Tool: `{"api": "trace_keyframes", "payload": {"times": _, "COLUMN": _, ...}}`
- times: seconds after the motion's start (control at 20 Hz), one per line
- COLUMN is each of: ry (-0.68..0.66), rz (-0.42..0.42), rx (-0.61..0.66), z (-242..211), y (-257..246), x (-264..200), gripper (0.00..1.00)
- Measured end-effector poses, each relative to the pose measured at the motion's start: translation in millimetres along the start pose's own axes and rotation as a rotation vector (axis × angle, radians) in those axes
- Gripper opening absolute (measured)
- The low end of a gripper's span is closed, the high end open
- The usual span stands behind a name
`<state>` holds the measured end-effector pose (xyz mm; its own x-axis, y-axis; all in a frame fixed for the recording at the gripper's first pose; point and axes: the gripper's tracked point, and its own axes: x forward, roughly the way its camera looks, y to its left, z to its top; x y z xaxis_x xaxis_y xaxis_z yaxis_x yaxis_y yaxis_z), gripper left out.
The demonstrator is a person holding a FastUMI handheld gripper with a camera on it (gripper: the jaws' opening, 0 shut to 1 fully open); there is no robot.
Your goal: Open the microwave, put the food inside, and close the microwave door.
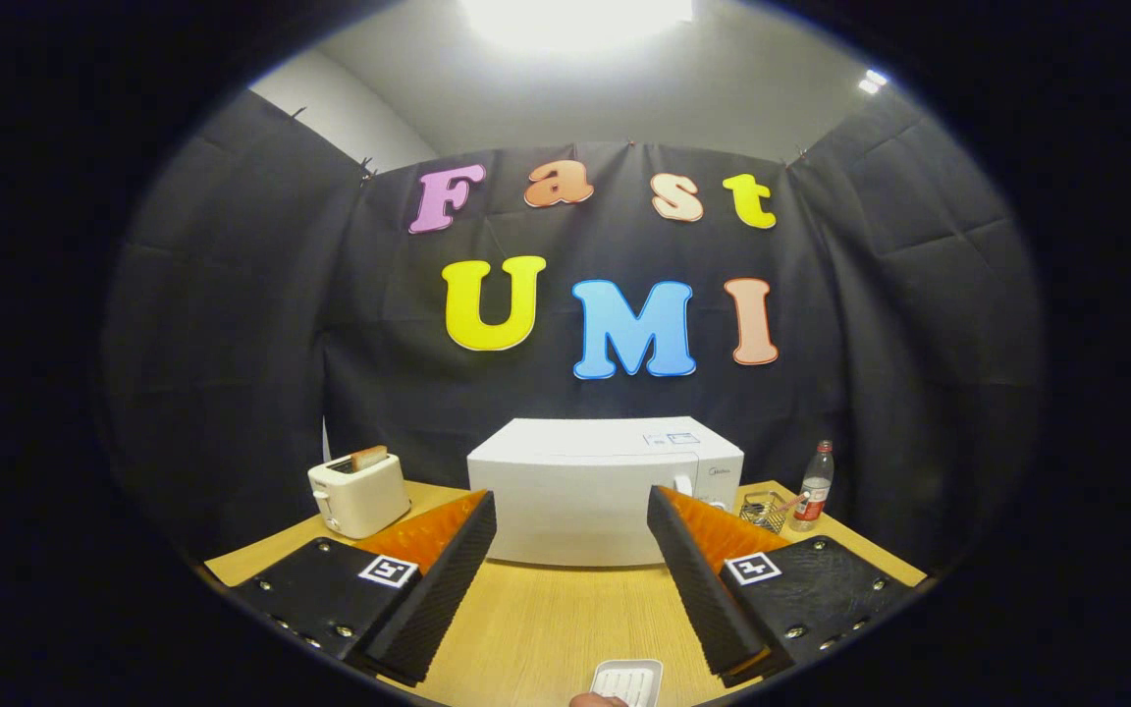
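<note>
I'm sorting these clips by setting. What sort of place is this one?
Probably a staged kitchen counter in a recording booth: a wooden table with a closed microwave and a toaster, black cloth walls behind. The open gripper holds nothing.

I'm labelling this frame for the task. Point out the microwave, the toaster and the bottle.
White box-shaped microwave (575, 501): gripper view, front door.
Cream toaster (359, 494): gripper view, side wall.
Clear plastic bottle (814, 488): gripper view, labelled body.
</note>
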<state>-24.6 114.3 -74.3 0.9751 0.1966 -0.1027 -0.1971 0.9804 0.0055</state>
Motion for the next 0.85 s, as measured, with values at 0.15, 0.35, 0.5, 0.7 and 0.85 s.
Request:
{"api": "trace_keyframes", "payload": {"times": 0.15, "ry": -0.01, "rz": -0.005, "rx": 0.019, "z": 9, "y": 4, "x": -4, "gripper": 0.98}}
{"api": "trace_keyframes", "payload": {"times": 0.35, "ry": -0.018, "rz": -0.005, "rx": 0.019, "z": 18, "y": 5, "x": -4, "gripper": 0.98}}
{"api": "trace_keyframes", "payload": {"times": 0.5, "ry": -0.03, "rz": -0.014, "rx": 0.034, "z": 26, "y": -1, "x": -5, "gripper": 0.98}}
{"api": "trace_keyframes", "payload": {"times": 0.7, "ry": -0.051, "rz": -0.006, "rx": 0.062, "z": 37, "y": -3, "x": -8, "gripper": 0.98}}
{"api": "trace_keyframes", "payload": {"times": 0.85, "ry": -0.058, "rz": -0.005, "rx": 0.073, "z": 40, "y": -4, "x": -7, "gripper": 0.98}}
